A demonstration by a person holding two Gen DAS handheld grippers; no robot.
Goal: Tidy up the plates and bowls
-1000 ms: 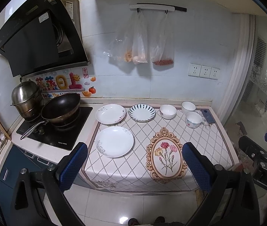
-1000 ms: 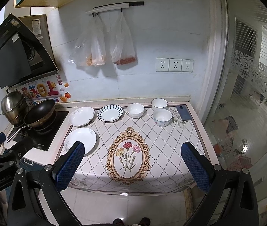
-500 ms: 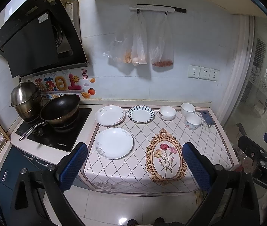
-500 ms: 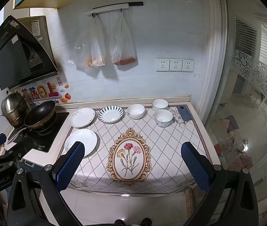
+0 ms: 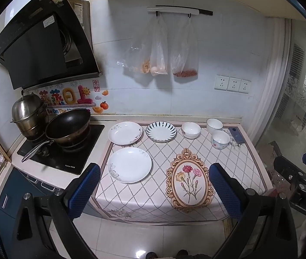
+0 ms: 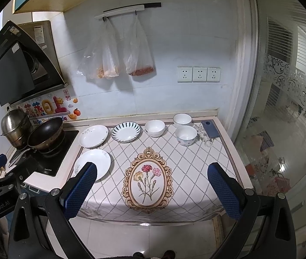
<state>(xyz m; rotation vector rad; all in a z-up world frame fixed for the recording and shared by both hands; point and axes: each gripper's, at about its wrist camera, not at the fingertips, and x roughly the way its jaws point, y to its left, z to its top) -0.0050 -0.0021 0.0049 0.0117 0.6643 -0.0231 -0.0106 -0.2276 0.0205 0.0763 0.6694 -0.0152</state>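
Plates (image 5: 130, 165) and bowls (image 5: 191, 130) sitting mid-frame on the worktop (image 5: 235, 164), left hand-held gripper (image 5: 153, 192) hanging spread at bottom, right hand-held gripper (image 6: 152, 191) likewise spread, both empty

- Three plates on the surface: a white plate (image 5: 130, 165) at 9 o'clock, a floral plate (image 5: 125, 133) at 11, a striped plate (image 5: 161, 131) at 12.
- Three bowls toward 1 o'clock: first bowl (image 5: 191, 130), second bowl (image 5: 214, 125), third bowl (image 5: 220, 139).
- Three wall sockets (image 5: 232, 84).
- Three hanging bags (image 5: 159, 49).
- One wok (image 5: 68, 126), one steel pot (image 5: 27, 113), one phone (image 5: 236, 135).
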